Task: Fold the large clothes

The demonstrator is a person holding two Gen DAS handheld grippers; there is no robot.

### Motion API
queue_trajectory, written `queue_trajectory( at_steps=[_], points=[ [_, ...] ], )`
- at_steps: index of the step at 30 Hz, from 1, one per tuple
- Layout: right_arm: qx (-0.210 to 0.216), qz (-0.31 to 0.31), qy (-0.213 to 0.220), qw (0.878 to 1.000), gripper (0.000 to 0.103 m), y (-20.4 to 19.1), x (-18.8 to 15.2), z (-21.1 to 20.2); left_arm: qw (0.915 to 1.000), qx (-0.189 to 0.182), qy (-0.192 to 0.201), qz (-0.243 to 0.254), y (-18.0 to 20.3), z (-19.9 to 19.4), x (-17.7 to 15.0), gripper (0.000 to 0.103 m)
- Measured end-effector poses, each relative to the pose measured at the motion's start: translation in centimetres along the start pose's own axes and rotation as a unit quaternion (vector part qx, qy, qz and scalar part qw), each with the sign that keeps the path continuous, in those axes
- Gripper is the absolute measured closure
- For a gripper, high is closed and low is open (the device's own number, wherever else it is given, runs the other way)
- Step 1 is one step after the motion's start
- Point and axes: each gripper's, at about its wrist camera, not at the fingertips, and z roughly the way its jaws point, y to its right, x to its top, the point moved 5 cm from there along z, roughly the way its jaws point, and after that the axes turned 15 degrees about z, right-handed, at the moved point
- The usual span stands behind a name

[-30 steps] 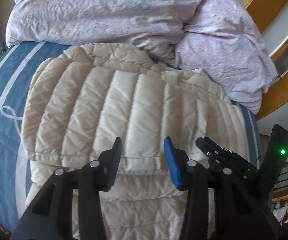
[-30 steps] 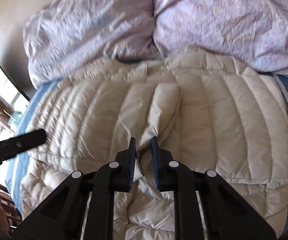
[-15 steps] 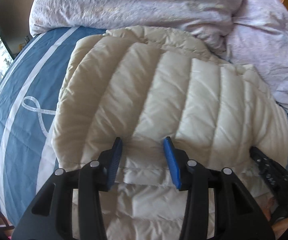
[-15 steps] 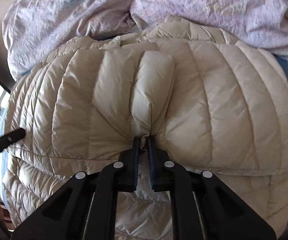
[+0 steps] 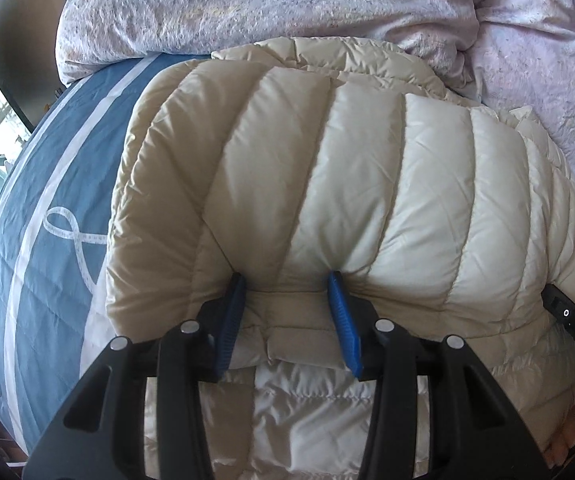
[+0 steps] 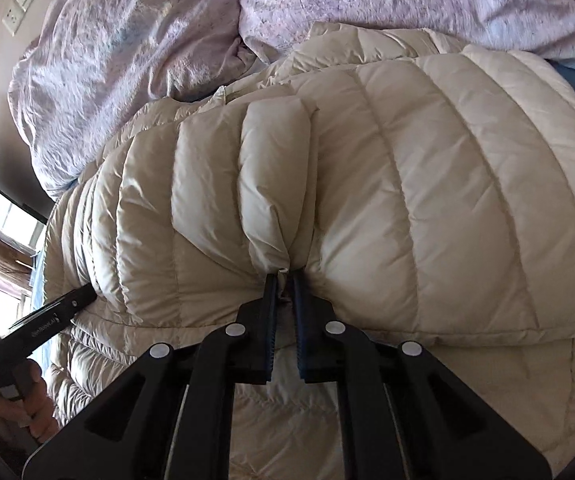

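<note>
A cream quilted down jacket (image 5: 367, 184) lies folded on a blue bed. My left gripper (image 5: 287, 280) is open, its blue pads pressed into the folded upper layer's hem with fabric bulging between them. In the right wrist view the jacket (image 6: 427, 184) fills the frame. My right gripper (image 6: 282, 278) is shut on a pinch of the jacket's hem, lifting the upper layer over the lower layer (image 6: 287, 420). The left gripper's body (image 6: 47, 320) shows at the left edge there, against the jacket's side.
A blue bedspread (image 5: 39, 208) with white stripes and a ribbon pattern lies left of the jacket. A rumpled lilac duvet (image 5: 287, 4) is heaped behind it, touching the jacket's far edge. A wall socket (image 6: 13, 22) and a window are at the left.
Both grippers moved forward into the jacket's hem. The right gripper closed on a pinch of fabric. The upper layer has bulged up and toward the duvet.
</note>
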Motion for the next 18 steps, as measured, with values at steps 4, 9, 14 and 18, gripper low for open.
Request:
queue_trajectory(
  at_steps=[4,9,14,18],
  points=[
    [0.0,0.006,-0.015,1.0,0.086,0.1,0.5,-0.9,0.9998,-0.02,0.008,-0.003,-0.3,-1.4,-0.5,0.053],
    [0.0,0.005,0.016,1.0,0.044,1.0,1.2,-4.4,0.999,-0.035,0.028,0.008,-1.3,-4.2,-2.2,0.044],
    [-0.021,0.009,0.007,1.0,0.043,3.9,0.7,-7.2,0.9988,-0.038,0.031,0.01,-3.5,-6.4,-5.4,0.043],
    [-0.062,0.003,-0.016,0.998,0.043,7.7,-0.8,-9.3,0.9988,-0.042,0.025,0.002,-5.1,-7.8,-9.0,0.042]
  ],
)
